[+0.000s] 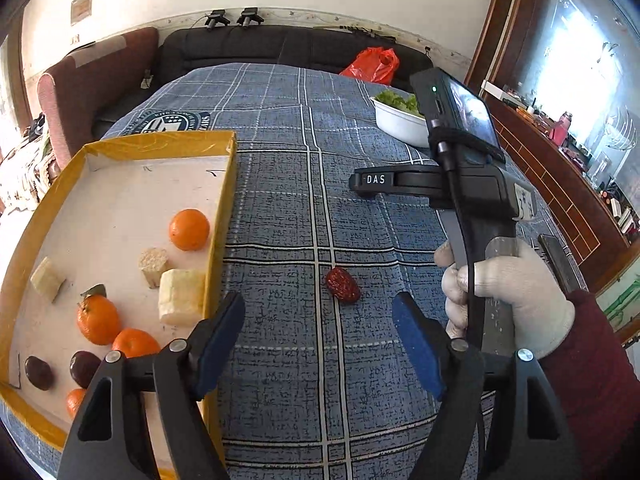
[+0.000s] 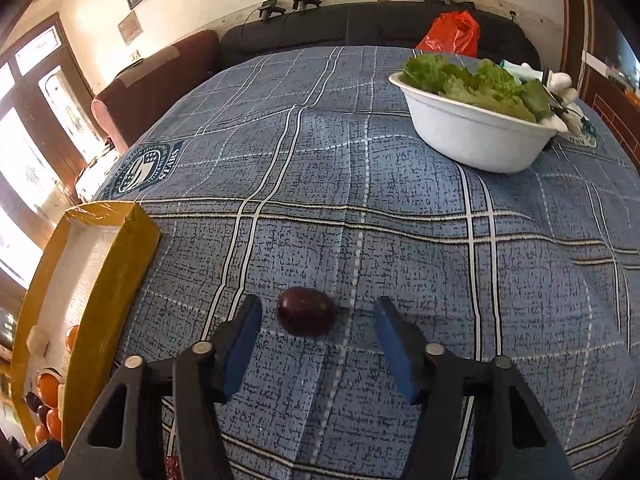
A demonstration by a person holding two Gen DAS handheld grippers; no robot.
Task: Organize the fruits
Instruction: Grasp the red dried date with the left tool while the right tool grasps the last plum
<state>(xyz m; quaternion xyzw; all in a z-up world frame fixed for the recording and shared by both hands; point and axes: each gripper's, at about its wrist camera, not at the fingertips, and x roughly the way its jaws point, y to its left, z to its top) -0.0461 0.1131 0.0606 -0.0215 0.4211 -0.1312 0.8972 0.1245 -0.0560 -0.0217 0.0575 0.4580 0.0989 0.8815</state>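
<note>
Blue plaid surface at frame centre bears one dark plum between the released right hand-held gripper; most fruit fills the yellow-rimmed tray.

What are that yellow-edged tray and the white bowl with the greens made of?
The tray looks like cardboard: flat folded walls wrapped in glossy yellow tape, with a matte white floor inside. The white bowl seems to be moulded paper pulp or foam; its matte, slightly grainy surface and thick rolled rim suggest a disposable dish, though plastic is possible.

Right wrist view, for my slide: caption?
Open right gripper hovers over a dark plum on the blue plaid cloth.
</note>
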